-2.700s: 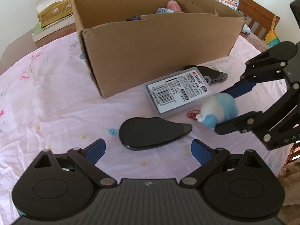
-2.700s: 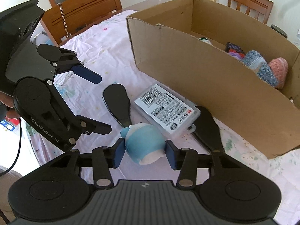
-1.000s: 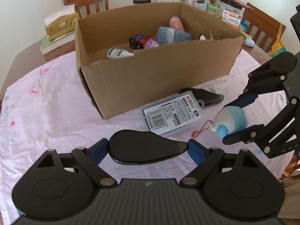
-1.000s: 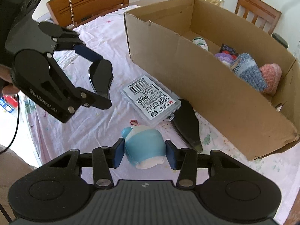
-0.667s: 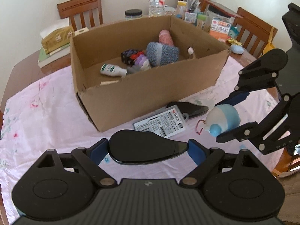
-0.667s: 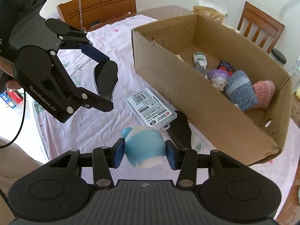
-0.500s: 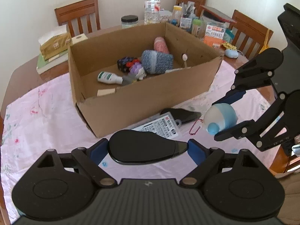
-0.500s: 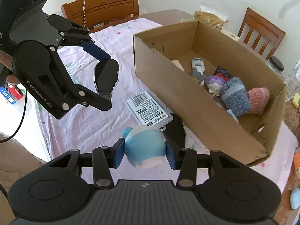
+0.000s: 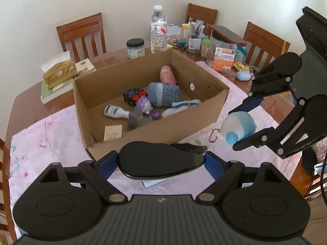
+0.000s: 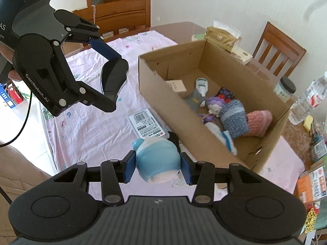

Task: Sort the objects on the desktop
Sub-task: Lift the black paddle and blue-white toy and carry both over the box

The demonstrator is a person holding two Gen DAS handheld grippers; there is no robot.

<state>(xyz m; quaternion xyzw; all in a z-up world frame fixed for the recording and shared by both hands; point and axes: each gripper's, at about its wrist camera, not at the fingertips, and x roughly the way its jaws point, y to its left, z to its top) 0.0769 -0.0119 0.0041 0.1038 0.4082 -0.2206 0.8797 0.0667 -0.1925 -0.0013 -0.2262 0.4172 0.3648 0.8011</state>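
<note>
Both grippers now lifted well above tablecloth. Left gripper (image 9: 161, 159) pinches black glossy case (image 9: 157, 161), lower centre. Right gripper (image 10: 157, 164) pinches blue-white plush toy (image 10: 156, 160). Cardboard box (image 9: 184, 122) interior now fully visible, centre frame. Likely next: carry over rim, drop.

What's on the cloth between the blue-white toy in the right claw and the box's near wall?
In the right wrist view, below the toy: a labelled clear case and a black object, lying against the cardboard box.
</note>
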